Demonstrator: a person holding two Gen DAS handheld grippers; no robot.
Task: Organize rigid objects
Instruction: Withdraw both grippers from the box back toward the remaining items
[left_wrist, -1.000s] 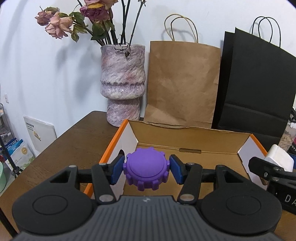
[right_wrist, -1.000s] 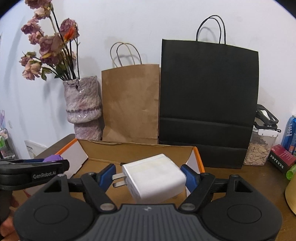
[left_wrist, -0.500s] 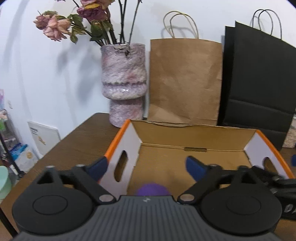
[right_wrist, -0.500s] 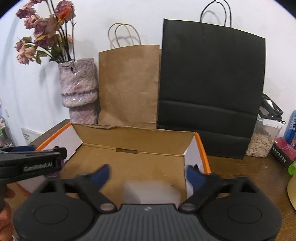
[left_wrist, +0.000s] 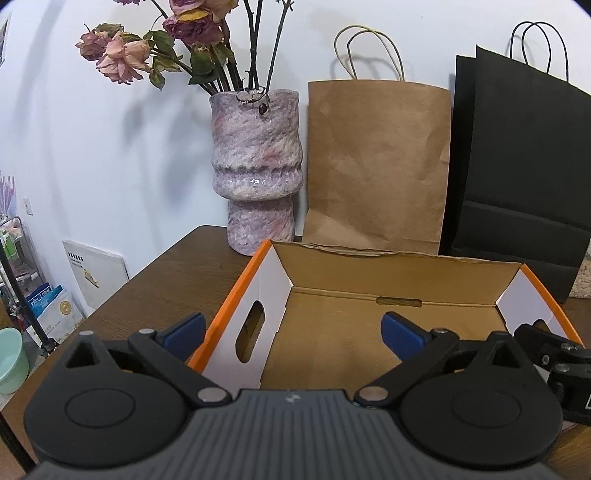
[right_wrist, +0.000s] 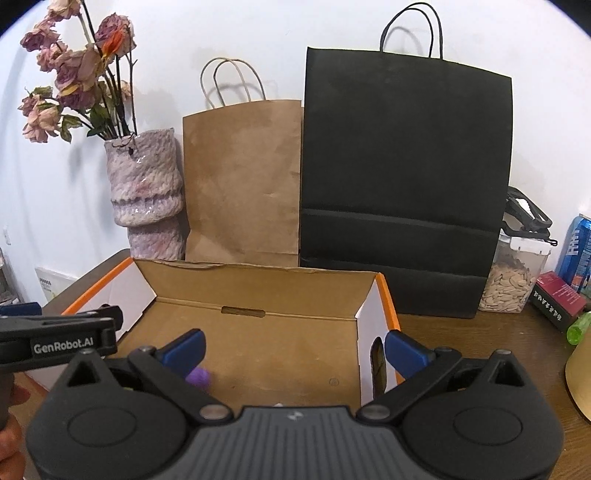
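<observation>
An open cardboard box (left_wrist: 236, 295) with orange edges sits on the brown table, straight below both grippers. My left gripper (left_wrist: 291, 328) hangs over the box's left half. Its jaws are opening wide and nothing is between them. My right gripper (right_wrist: 294, 347) stands open over the right half of the box (right_wrist: 388, 291), also with nothing between its fingers. A purple ridged knob (right_wrist: 199, 376) lies on the box floor, half hidden behind the right gripper's left finger. The white plug adapter is out of sight behind the gripper body.
A mottled pink vase (left_wrist: 255, 170) of dried roses, a brown paper bag (left_wrist: 376, 166) and a black paper bag (right_wrist: 402, 177) line the wall behind the box. A jar of seeds (right_wrist: 513, 273), a blue can (right_wrist: 578, 251) and a dark red carton (right_wrist: 557, 299) stand at the right.
Both grippers have opened. The left let go of the purple knob and the right let go of the white plug adapter; both dropped into the box. Neither hand has moved.
</observation>
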